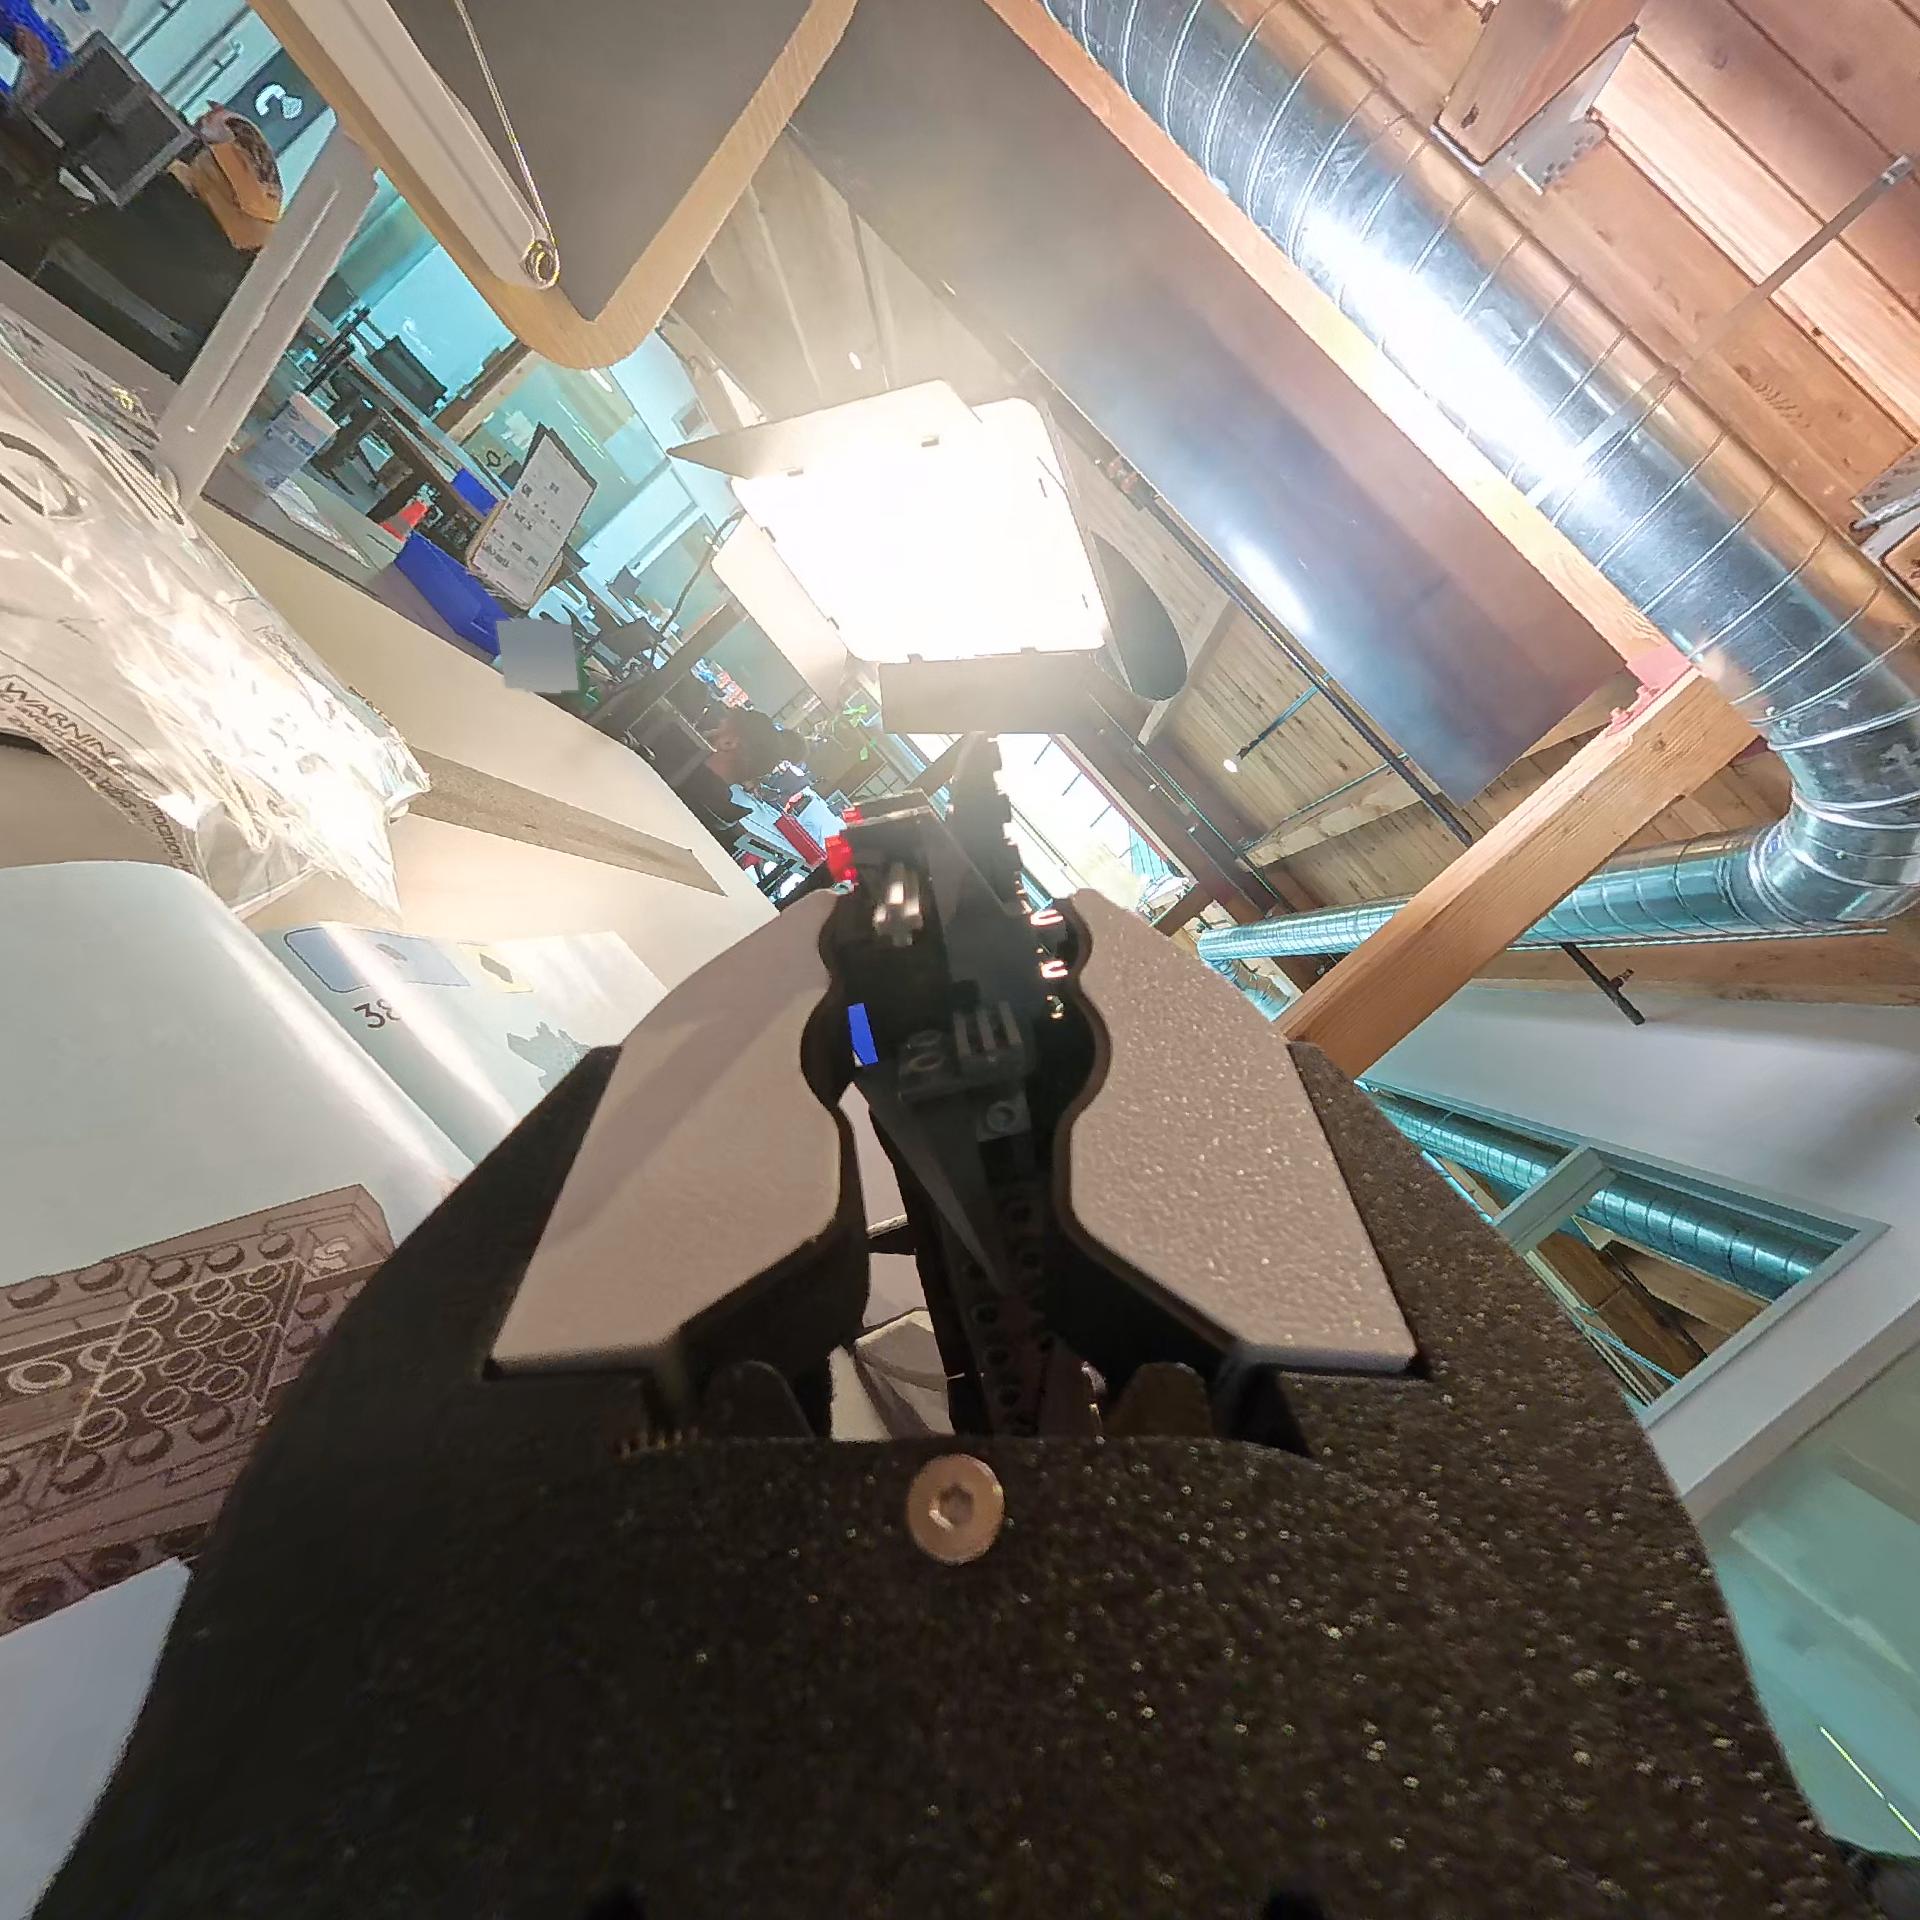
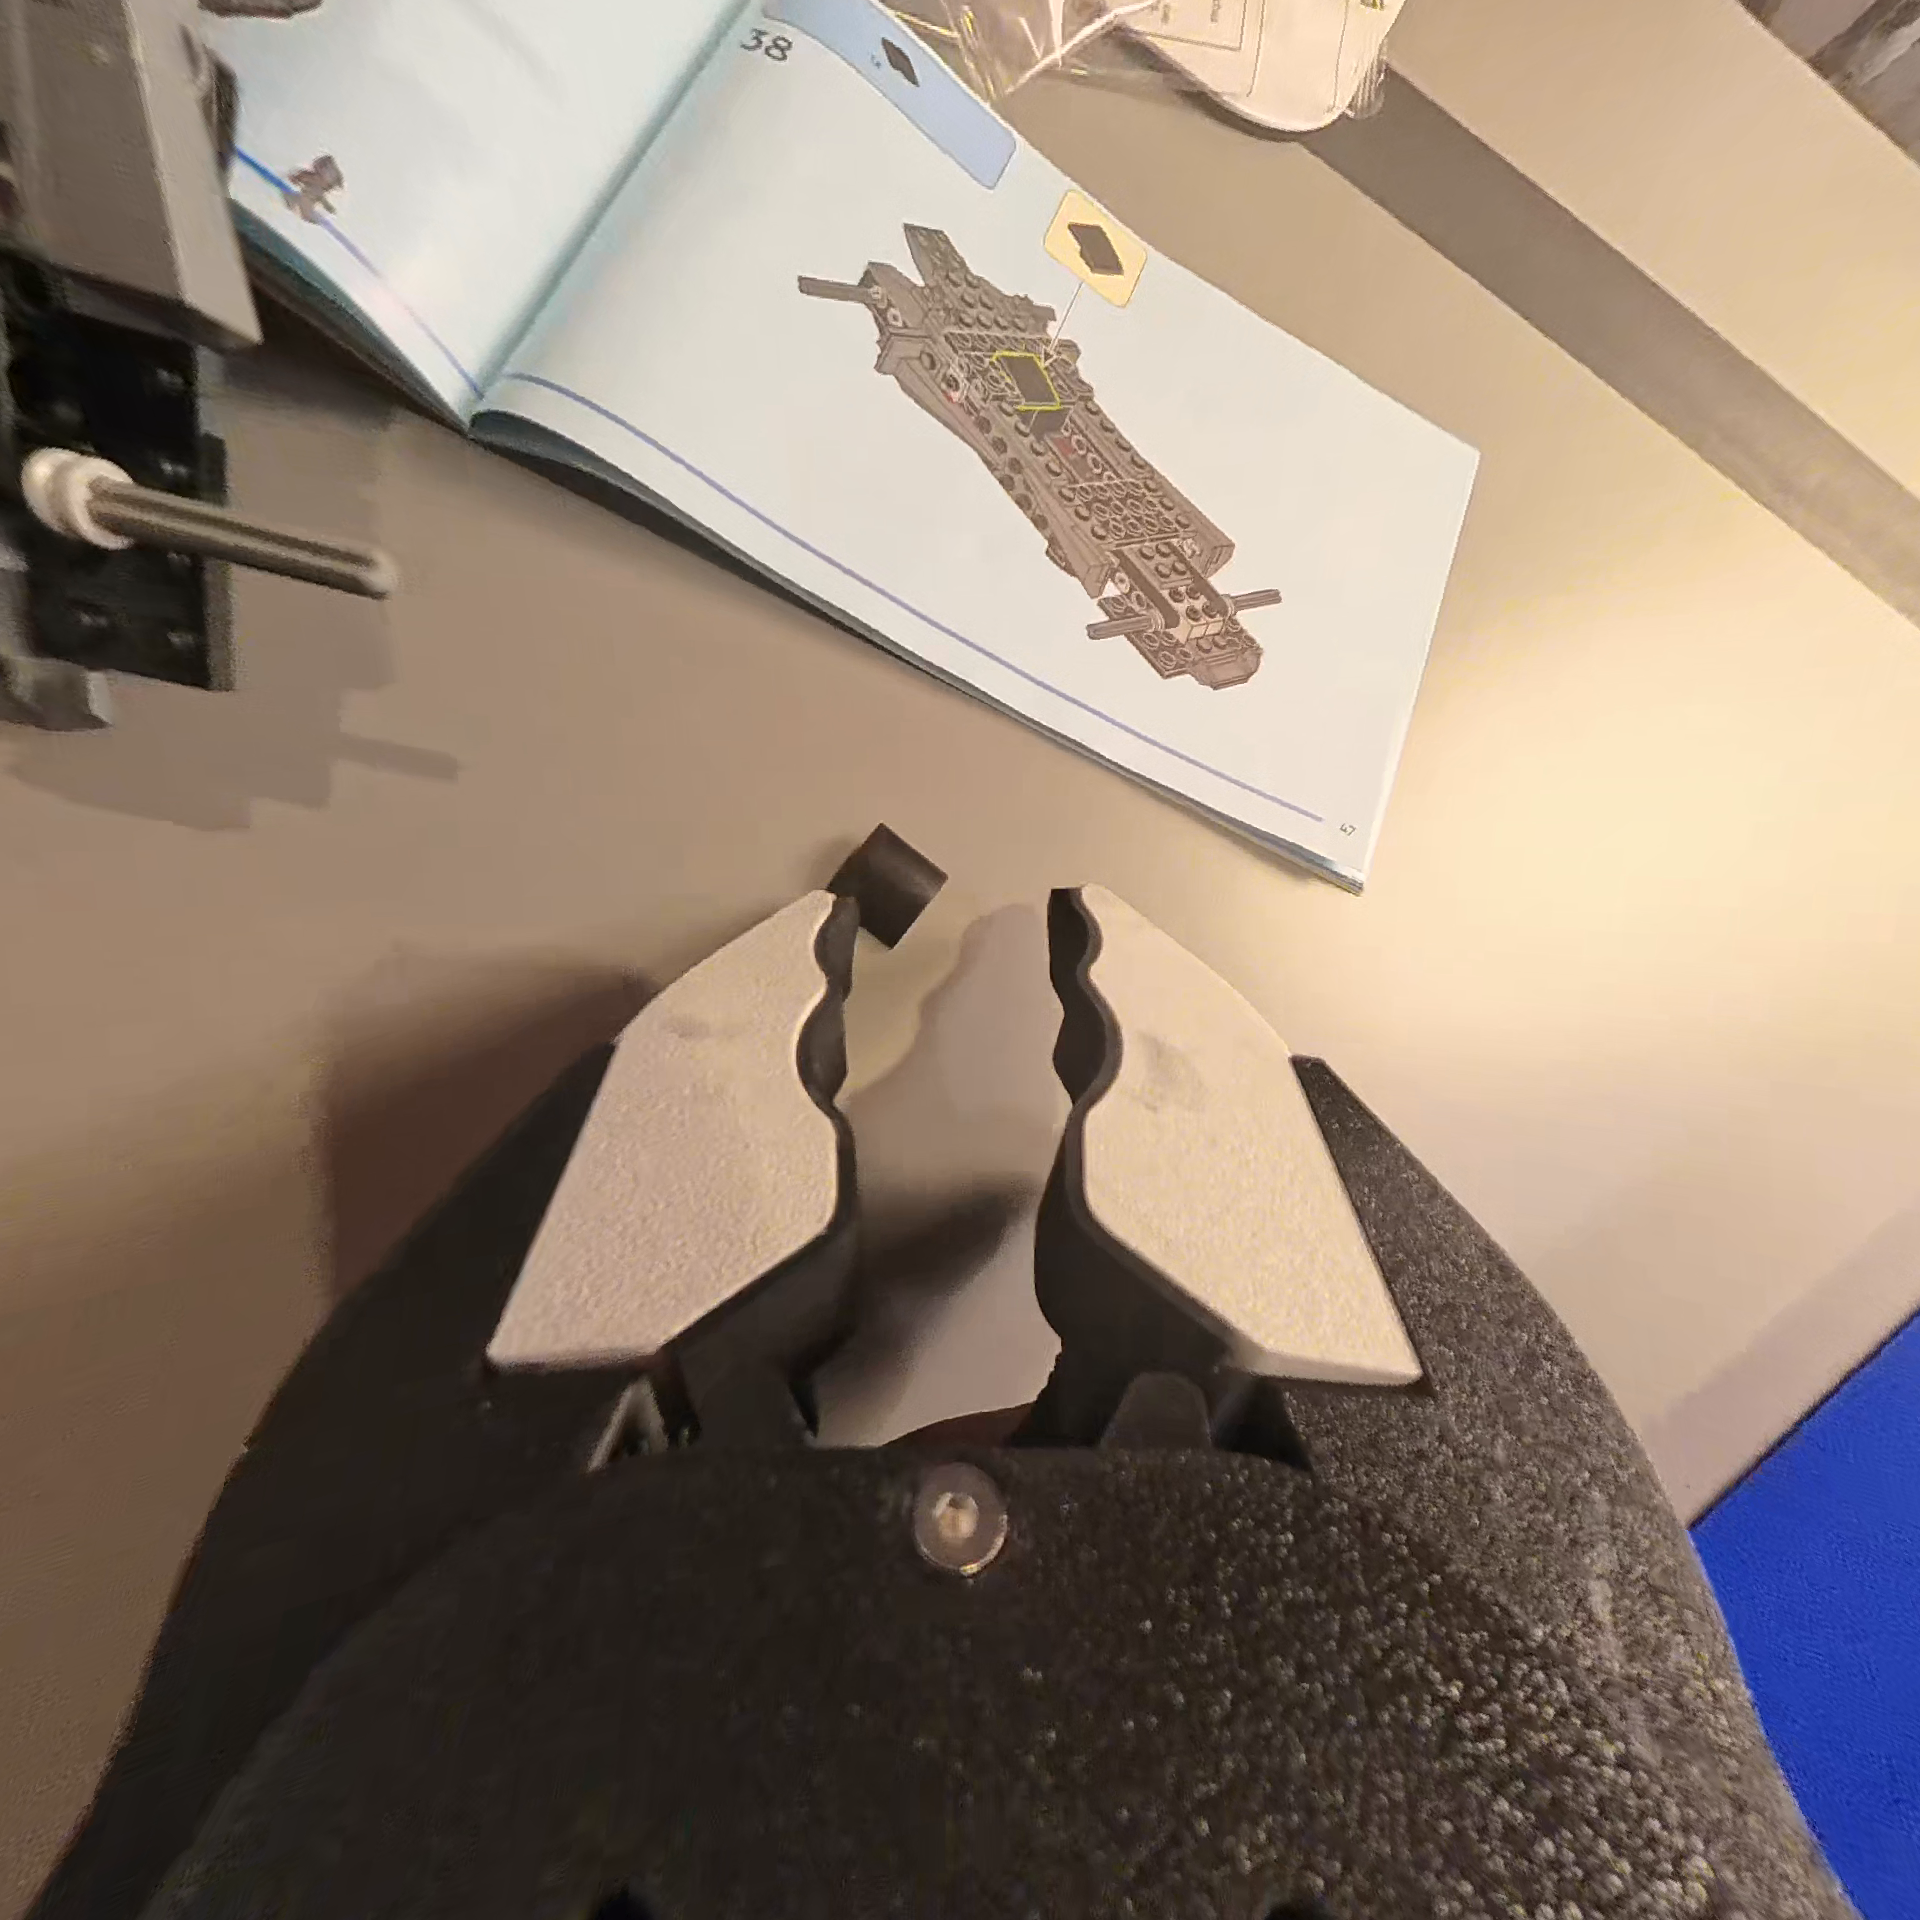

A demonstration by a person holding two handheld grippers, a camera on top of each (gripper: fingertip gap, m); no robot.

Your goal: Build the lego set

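We see left gripper (image 1: 956,997) clamped on dark brick model (image 1: 940,1049), long axis along the fingers, pointing up at lamp (image 1: 914,540) | right gripper (image 2: 951,935) fingers apart above table (image 2: 520,831), small black piece (image 2: 891,883) at left fingertip | open booklet (image 2: 935,416) beyond

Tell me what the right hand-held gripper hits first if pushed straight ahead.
Probably the small black piece at its left fingertip, then bare table; the open booklet lies farther ahead. Depth is uncertain.
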